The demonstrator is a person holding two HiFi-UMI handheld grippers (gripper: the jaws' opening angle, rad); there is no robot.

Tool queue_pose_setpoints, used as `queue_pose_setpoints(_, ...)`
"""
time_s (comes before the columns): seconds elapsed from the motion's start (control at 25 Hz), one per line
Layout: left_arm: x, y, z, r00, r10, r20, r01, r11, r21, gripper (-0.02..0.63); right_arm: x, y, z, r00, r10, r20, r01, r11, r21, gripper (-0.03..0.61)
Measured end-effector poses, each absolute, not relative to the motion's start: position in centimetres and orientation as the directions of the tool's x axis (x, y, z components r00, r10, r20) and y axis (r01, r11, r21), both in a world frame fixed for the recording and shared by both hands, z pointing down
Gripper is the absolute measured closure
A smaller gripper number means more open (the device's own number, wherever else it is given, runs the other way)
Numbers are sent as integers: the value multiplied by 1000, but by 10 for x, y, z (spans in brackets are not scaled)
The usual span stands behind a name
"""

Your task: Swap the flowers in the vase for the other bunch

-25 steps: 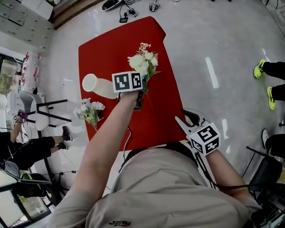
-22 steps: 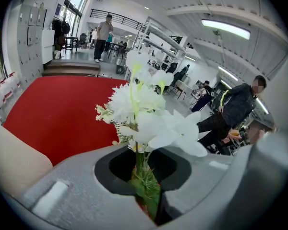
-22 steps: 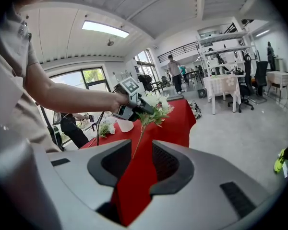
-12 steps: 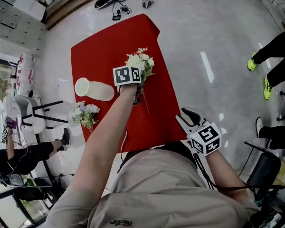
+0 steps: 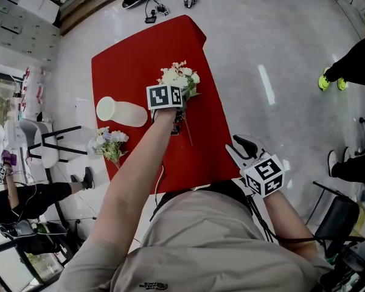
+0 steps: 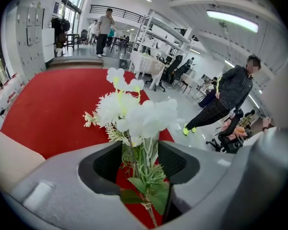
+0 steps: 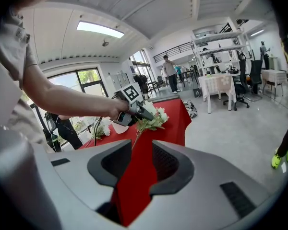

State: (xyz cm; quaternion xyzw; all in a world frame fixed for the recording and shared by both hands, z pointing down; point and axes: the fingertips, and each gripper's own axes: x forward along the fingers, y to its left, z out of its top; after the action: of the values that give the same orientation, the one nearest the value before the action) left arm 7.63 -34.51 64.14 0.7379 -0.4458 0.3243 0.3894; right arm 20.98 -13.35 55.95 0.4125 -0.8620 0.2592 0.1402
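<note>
Head view: shows the bunch of white and cream blossoms [image 5: 179,78], green-leaved and thin-stemmed, low over the middle of the red table [image 5: 140,53], at the left gripper [image 5: 173,105]. Shows a white vase [image 5: 120,111] lying on its side toward that table's left, a paler bunch [image 5: 109,143] at its left edge, and the right gripper [image 5: 240,148] off its near right corner. Black-and-white square marker patterns on both cubes [image 5: 164,96].

Left gripper view: green stems between jaws that have just been opening, gaps at both pads.

Right gripper view: jaws apart, only red table behind the gap.
</note>
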Motion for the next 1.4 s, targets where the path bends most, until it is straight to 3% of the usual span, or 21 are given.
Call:
queue_pose_setpoints(0.6, 70, -318, 589, 471, -467, 748, -878, -326, 350, 368, 177, -136, 549, -668, -595, 446, -740, 597, -311, 440)
queue_pose_setpoints(1.4, 36, -221, 465, 651, -558, 514, -758, -448, 474, 368, 100, -123, 526, -733, -511, 449, -653, 713, -256, 440)
